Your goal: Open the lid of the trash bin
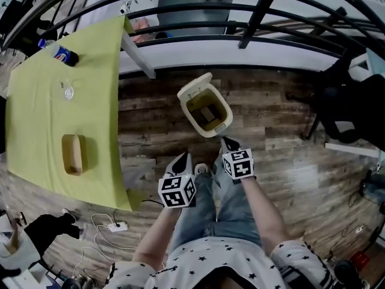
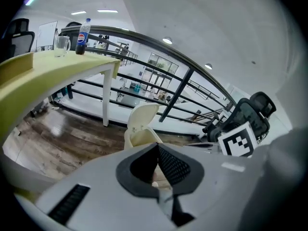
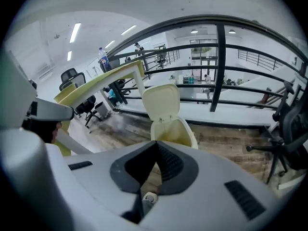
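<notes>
The cream trash bin (image 1: 207, 114) stands on the wooden floor straight ahead, its lid (image 1: 194, 87) swung up and back so the inside shows. In the right gripper view the lid (image 3: 161, 102) stands upright behind the bin's body (image 3: 177, 132). The left gripper view shows the same bin (image 2: 138, 135) with its raised lid (image 2: 142, 116). My left gripper (image 1: 182, 160) hovers short of the bin, jaws together with nothing between them. My right gripper (image 1: 228, 142) sits just before the bin's front rim, also shut and empty. The closed tips show in both gripper views, left gripper (image 2: 157, 146) and right gripper (image 3: 155, 143).
A green-covered table (image 1: 36, 119) on the left carries a cola bottle (image 1: 62, 54), a glass (image 1: 68, 91) and a wooden tray (image 1: 73, 154). A black railing (image 1: 252, 14) runs behind the bin. A black office chair (image 1: 346, 110) stands right. A power strip (image 1: 115, 226) lies near my feet.
</notes>
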### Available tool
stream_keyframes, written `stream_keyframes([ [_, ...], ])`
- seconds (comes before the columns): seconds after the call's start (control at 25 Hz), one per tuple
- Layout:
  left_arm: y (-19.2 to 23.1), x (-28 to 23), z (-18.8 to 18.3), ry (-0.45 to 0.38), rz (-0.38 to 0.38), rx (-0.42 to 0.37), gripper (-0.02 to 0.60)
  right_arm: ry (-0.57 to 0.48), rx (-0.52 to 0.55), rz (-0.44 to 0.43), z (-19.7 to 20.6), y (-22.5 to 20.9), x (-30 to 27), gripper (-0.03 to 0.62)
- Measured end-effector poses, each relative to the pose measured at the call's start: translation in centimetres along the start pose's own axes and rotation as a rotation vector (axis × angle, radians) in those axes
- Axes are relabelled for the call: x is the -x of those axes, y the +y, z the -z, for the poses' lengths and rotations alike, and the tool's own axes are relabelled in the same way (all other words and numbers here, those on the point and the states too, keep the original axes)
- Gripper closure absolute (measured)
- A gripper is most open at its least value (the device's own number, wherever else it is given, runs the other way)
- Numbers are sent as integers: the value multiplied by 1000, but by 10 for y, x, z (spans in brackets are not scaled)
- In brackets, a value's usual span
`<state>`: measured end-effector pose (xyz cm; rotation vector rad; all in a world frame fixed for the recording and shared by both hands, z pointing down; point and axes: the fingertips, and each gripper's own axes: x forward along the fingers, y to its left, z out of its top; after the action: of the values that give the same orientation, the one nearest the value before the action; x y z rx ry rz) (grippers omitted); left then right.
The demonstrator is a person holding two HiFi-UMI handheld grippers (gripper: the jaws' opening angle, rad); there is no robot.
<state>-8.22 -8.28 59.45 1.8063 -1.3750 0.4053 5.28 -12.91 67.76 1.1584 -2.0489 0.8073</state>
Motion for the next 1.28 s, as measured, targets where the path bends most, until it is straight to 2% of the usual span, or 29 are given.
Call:
stream_keyframes([
  [0.76,-44,72,-37,-44,53,-54,571,-27,83,-30,-38,66,125,600],
  [1.28,-62,104,-54,-78,97,-96,571,-75,119,-55,-56,96,173,600],
])
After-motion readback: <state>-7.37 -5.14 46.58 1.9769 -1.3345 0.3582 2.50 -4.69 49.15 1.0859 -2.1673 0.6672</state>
